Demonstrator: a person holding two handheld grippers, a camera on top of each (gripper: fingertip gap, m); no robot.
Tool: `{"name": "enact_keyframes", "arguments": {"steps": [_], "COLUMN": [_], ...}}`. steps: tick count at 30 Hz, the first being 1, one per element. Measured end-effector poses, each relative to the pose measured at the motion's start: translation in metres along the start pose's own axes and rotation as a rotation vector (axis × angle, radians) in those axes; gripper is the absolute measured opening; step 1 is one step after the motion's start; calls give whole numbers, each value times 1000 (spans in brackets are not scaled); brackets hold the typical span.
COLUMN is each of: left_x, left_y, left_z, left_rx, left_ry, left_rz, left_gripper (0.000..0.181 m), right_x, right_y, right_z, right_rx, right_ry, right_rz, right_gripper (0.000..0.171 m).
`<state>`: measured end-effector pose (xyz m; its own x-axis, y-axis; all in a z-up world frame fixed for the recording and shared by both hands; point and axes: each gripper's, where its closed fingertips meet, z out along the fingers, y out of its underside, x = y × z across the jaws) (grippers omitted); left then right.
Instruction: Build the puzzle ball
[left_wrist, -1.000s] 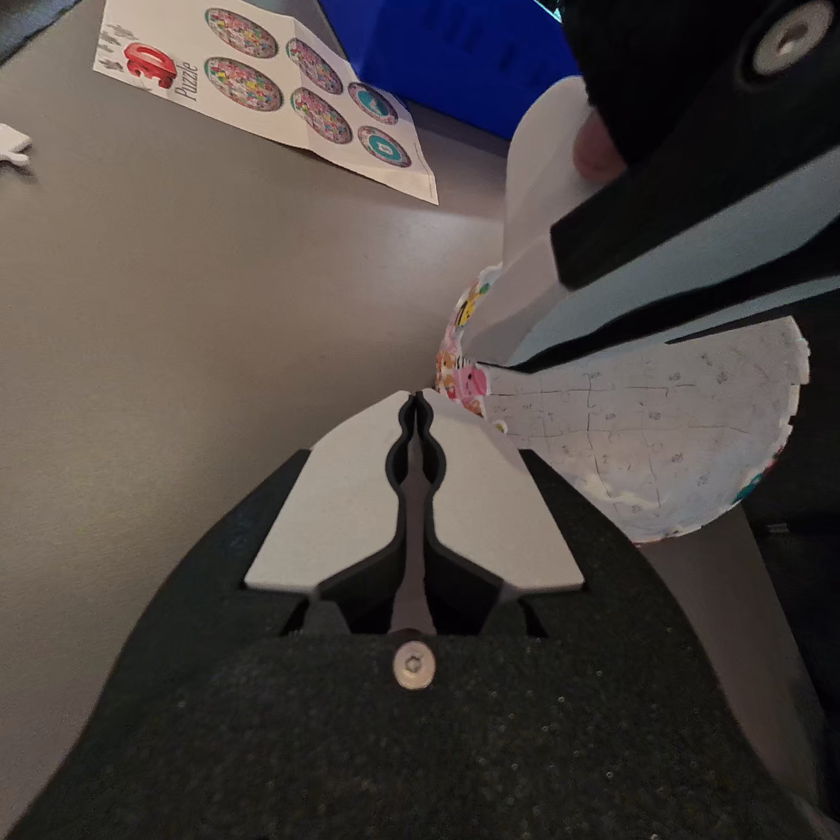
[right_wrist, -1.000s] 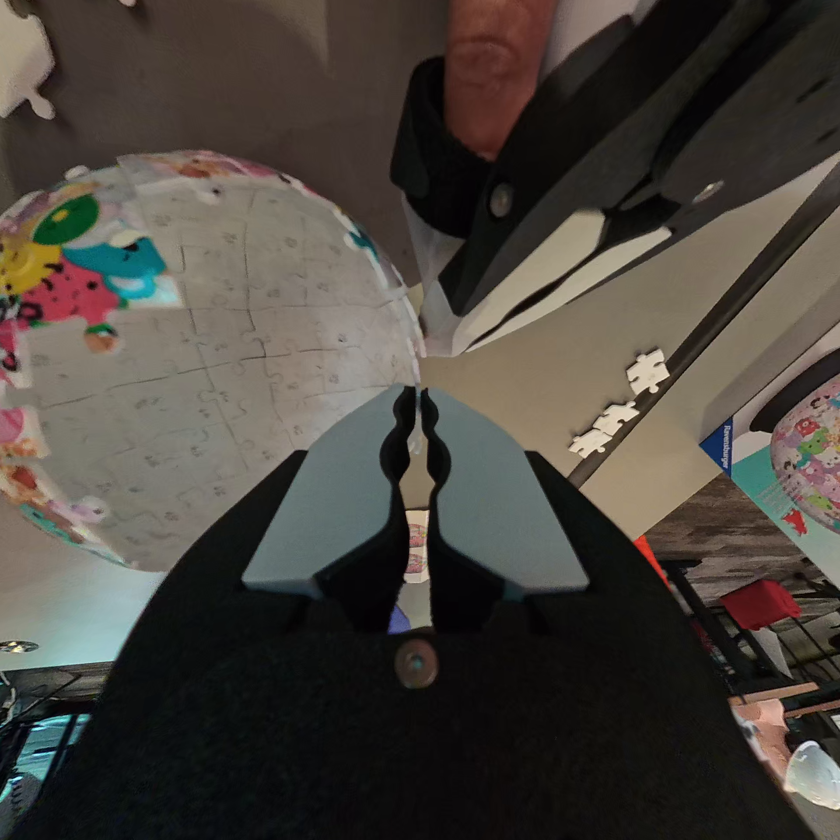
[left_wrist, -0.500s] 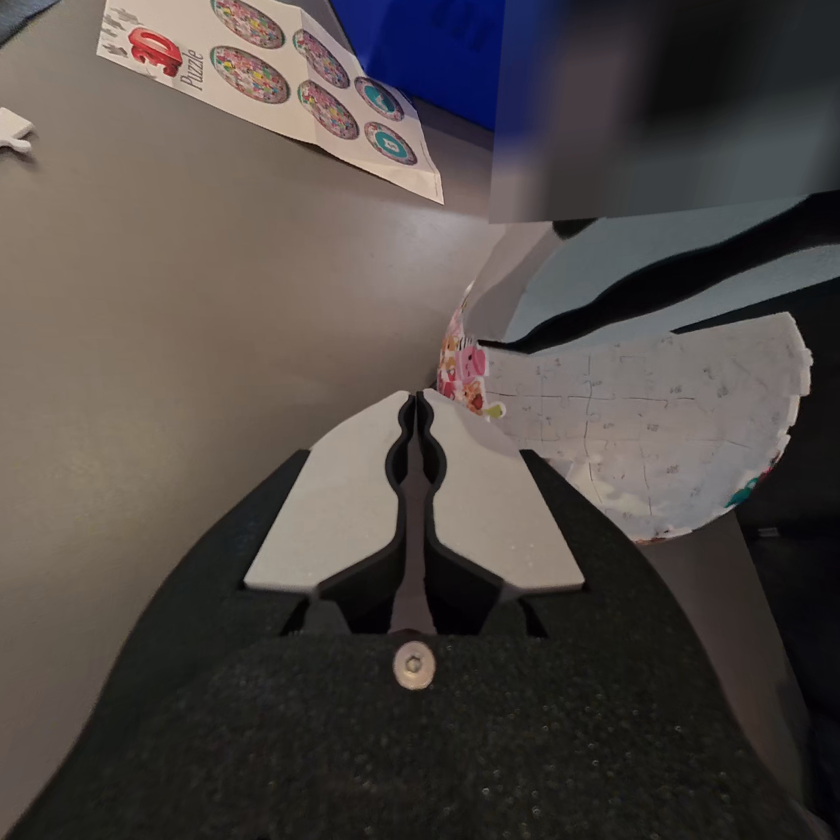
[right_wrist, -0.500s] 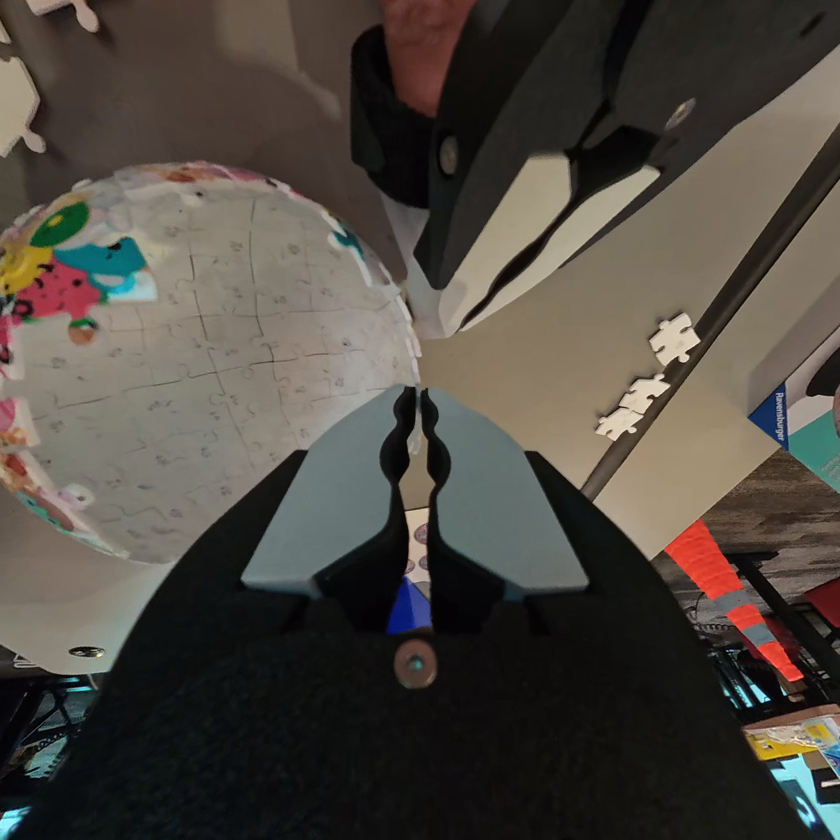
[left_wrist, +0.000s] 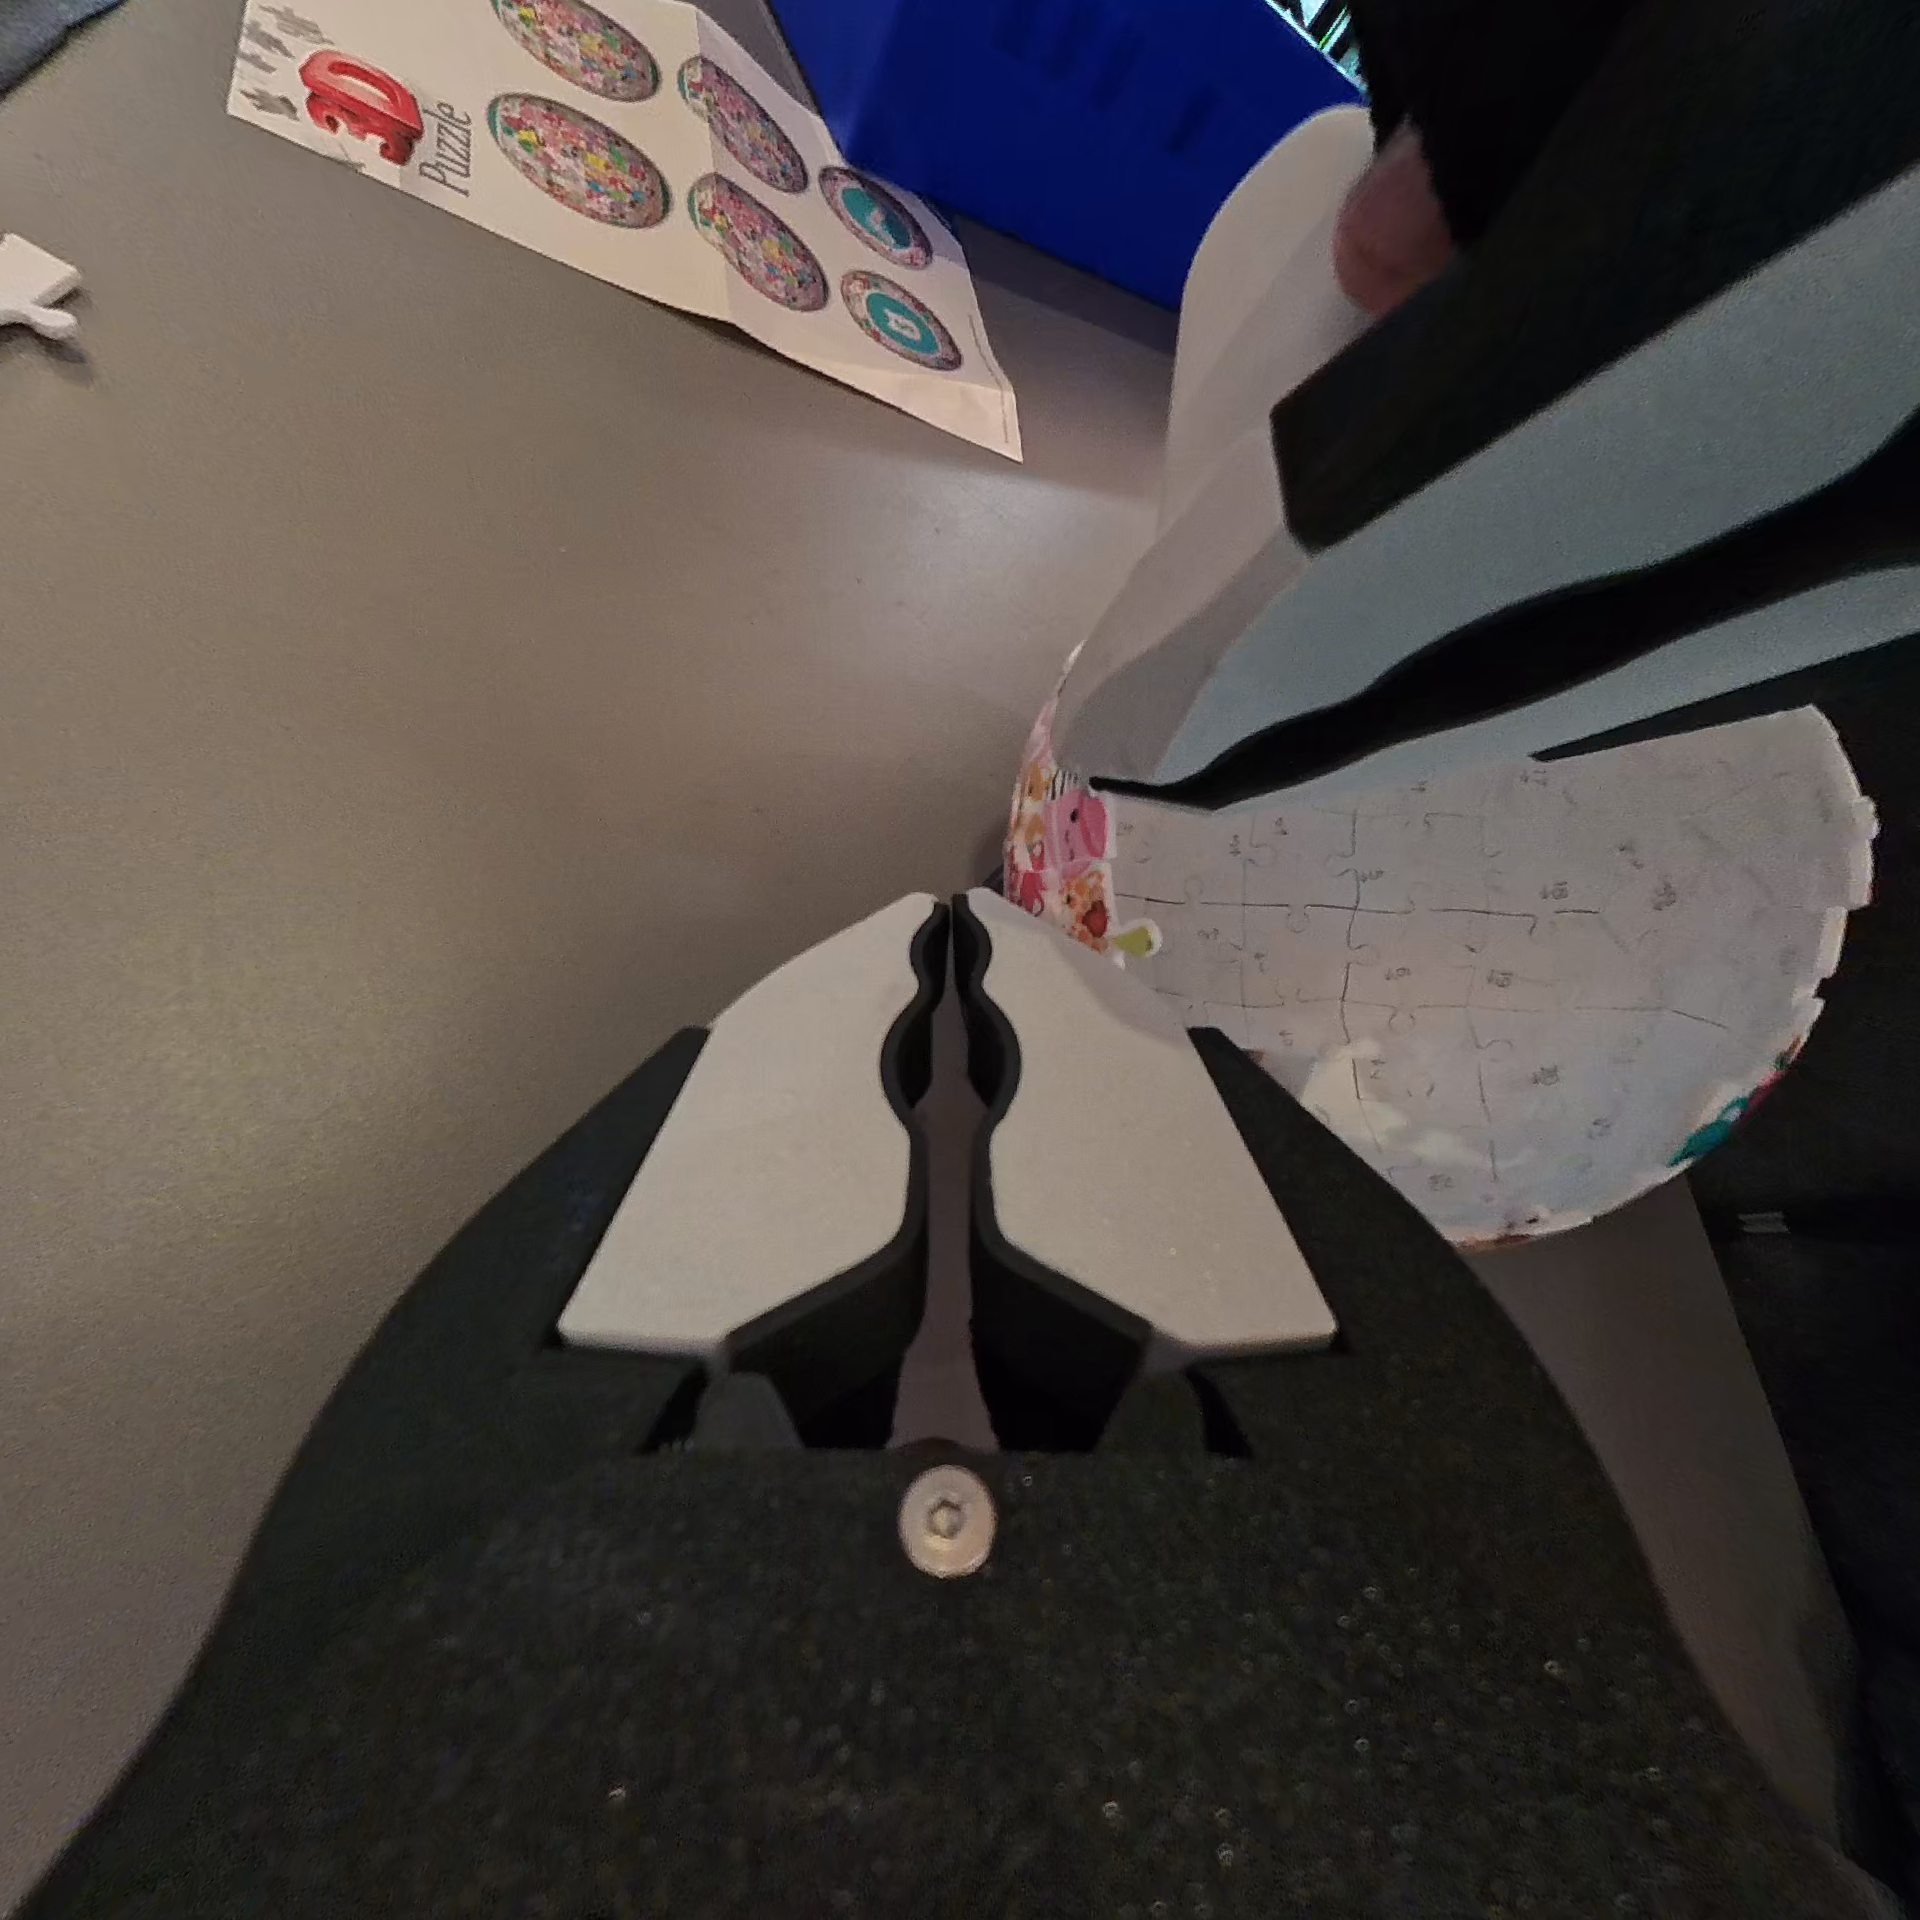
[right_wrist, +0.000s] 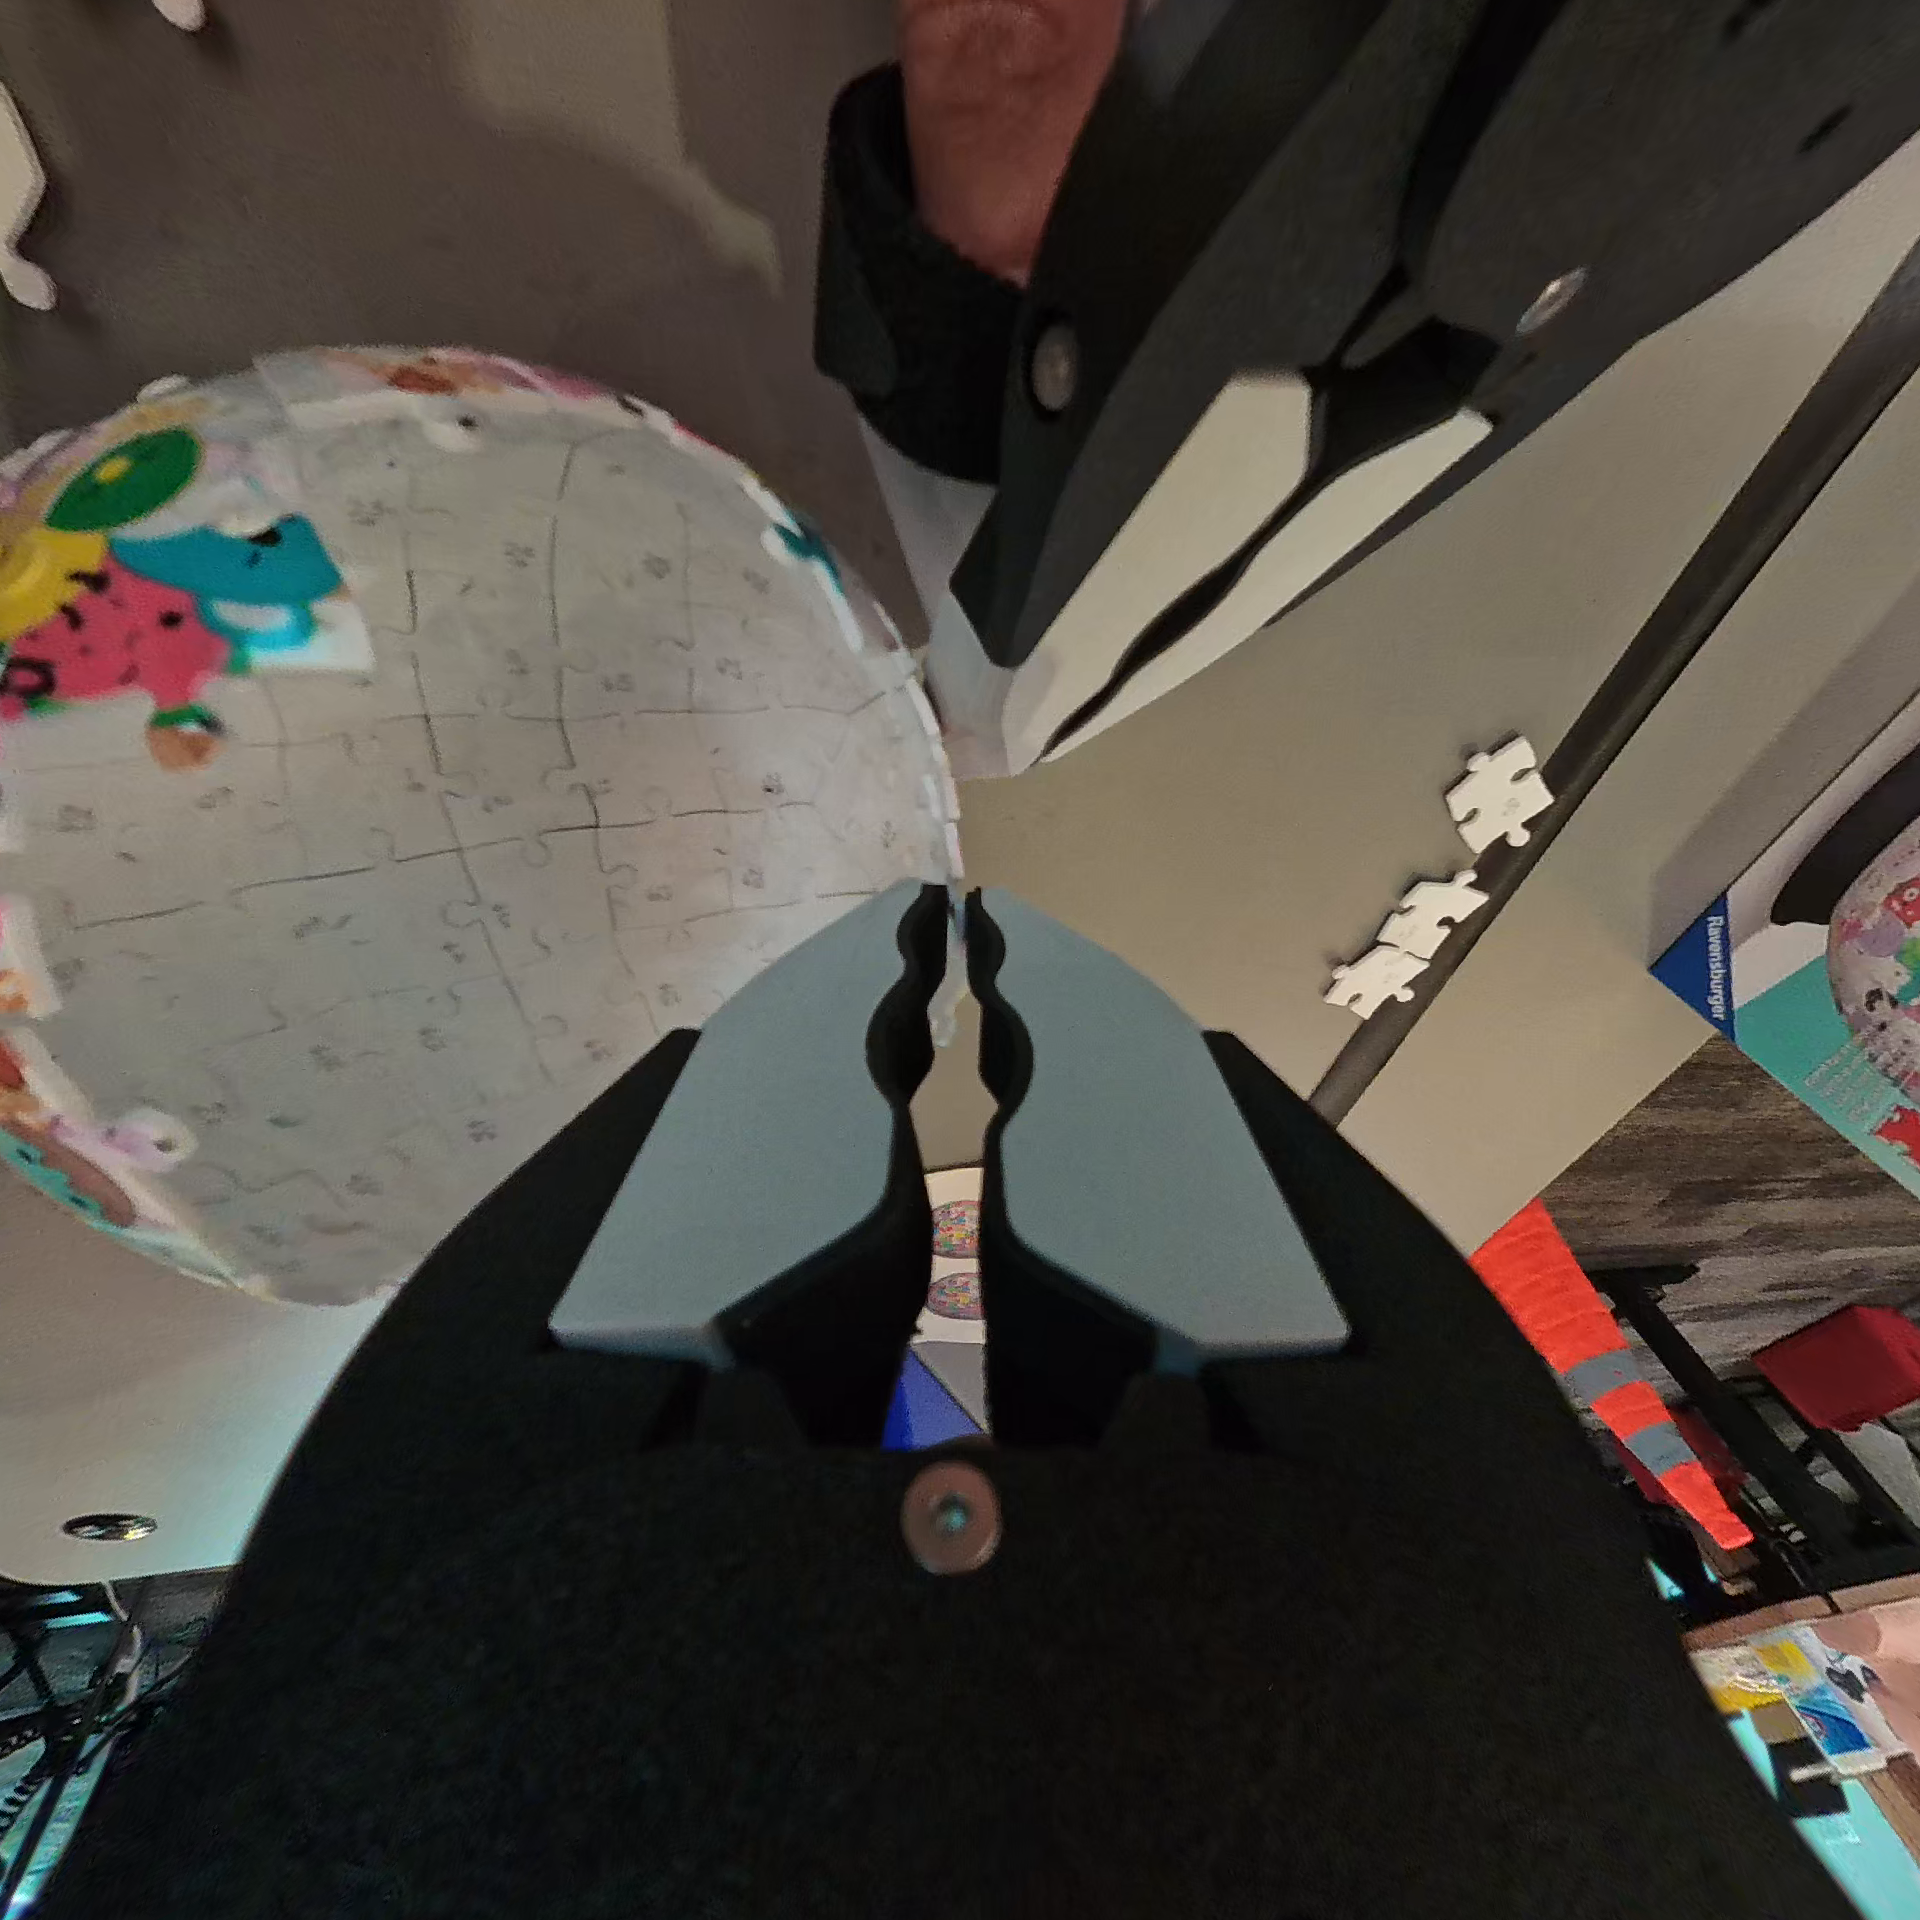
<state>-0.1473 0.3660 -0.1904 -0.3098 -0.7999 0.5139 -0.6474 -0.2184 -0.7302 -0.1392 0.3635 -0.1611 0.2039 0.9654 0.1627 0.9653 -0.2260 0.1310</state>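
Puzzle ball, a half-built shell of curved interlocking pieces with white numbered inner faces and a cartoon-printed outside (right_wrist: 488, 831), is held up over the grey tabletop (left_wrist: 416, 727), open side toward both cameras. Right gripper (right_wrist: 958, 902) is clenched on the shell's jagged rim, a thin edge of piece seen between its pads. Left gripper (left_wrist: 951, 909) sits with its jaws closed at the rim beside the printed patch; whether rim is actually pinched cannot be told, contact being hidden behind its right finger.

Judged step: shell steadied for the next piece. Rim should be pinched lightly and squarely, so seams are not sprung, and twisting between the two grips avoided.

Loose white puzzle pieces (right_wrist: 1496, 795) lie well away from the ball at the table edge; a folded instruction sheet (left_wrist: 644, 197) lies beyond it. Shell's far side is cut off; motion blur softens its print.
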Motion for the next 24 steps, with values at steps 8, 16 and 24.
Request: {"name": "enact_keyframes", "arguments": {"steps": [8, 16, 24], "left_x": [0, 0, 0], "left_y": [0, 0, 0], "left_z": [0, 0, 1], "left_rx": [0, -4, -5], "left_ry": [0, 3, 15], "left_rz": [-3, -6, -14], "left_gripper": [0, 0, 0], "right_x": [1, 0, 8], "right_y": [1, -1, -15], "right_z": [0, 4, 9], "right_rx": [2, 8, 105], "right_ry": [15, 39, 115], "right_rz": [14, -39, -88], "right_gripper": [4, 20, 26]}}
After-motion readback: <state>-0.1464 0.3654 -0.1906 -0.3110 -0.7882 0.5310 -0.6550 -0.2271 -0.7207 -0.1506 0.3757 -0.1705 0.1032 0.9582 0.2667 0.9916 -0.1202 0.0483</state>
